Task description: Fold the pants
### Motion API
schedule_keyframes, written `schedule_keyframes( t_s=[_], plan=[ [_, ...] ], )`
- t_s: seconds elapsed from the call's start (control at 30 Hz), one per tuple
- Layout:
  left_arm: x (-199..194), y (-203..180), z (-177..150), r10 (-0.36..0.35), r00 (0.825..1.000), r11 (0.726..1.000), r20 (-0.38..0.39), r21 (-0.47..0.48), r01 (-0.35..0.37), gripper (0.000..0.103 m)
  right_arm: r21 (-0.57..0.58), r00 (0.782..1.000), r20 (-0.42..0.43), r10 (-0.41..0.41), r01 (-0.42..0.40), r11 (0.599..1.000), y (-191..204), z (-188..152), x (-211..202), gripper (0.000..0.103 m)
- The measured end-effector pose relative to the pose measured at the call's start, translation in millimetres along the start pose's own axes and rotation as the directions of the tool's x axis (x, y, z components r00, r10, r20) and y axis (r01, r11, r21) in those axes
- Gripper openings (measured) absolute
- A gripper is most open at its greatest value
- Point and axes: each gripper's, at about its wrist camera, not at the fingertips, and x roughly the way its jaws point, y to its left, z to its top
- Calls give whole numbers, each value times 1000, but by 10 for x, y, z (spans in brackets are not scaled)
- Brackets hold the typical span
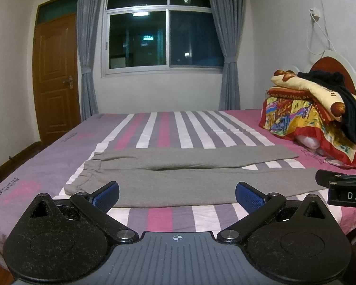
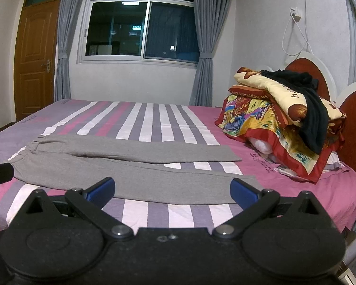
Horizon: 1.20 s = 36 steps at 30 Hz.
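- Across the near half of the bed [image 1: 47, 159], grey sweatpants [image 1: 178, 180] lie flat and unfolded, spread sideways — the elastic waistband [image 1: 92, 166] to the left, the two legs running off to the right.
- The legs part in a narrow V: the far leg [image 2: 154, 152] ends well short of the pillows, and the near leg [image 2: 178, 185] lies closest to the bed's front edge.
- The left gripper [image 1: 177, 196] hovers at the bed's near edge with its fingers [image 1: 106, 196] released and spread wide; nothing lies between the blue pads, and they look out over the waist end of the pants.
- The right gripper [image 2: 172, 191] hangs further right along the same edge, its fingers [image 2: 245, 193] likewise spread and holding nothing; they frame the cuff end of the near leg.
- Each gripper shows at the border of the other's view — a black part with white letters at the right edge of the left wrist view, a black tip at the left edge of the right wrist view.
- Whether either gripper touches the cloth cannot be told from these views.
- A striped sheet [image 2: 140, 123] in purple, pink and white covers the bed.
- At the head end on the right, a pile of patterned bedding [image 2: 268, 118] carries a black garment [image 2: 313, 109] draped over its top, in front of a red-and-white headboard [image 2: 306, 71].
- Behind the bed stand a dark window [image 1: 163, 30] with grey curtains [image 1: 227, 54] and a wooden door [image 1: 57, 76] at the left.
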Motion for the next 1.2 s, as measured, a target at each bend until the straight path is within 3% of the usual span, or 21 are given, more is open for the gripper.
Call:
schedule_keyframes(
  t_s=[1.2],
  plan=[
    [-4, 25, -17, 7, 1000, 1000, 1, 4, -7, 103, -1, 1000, 7, -3, 3, 1000, 9, 2, -13, 103]
  ],
)
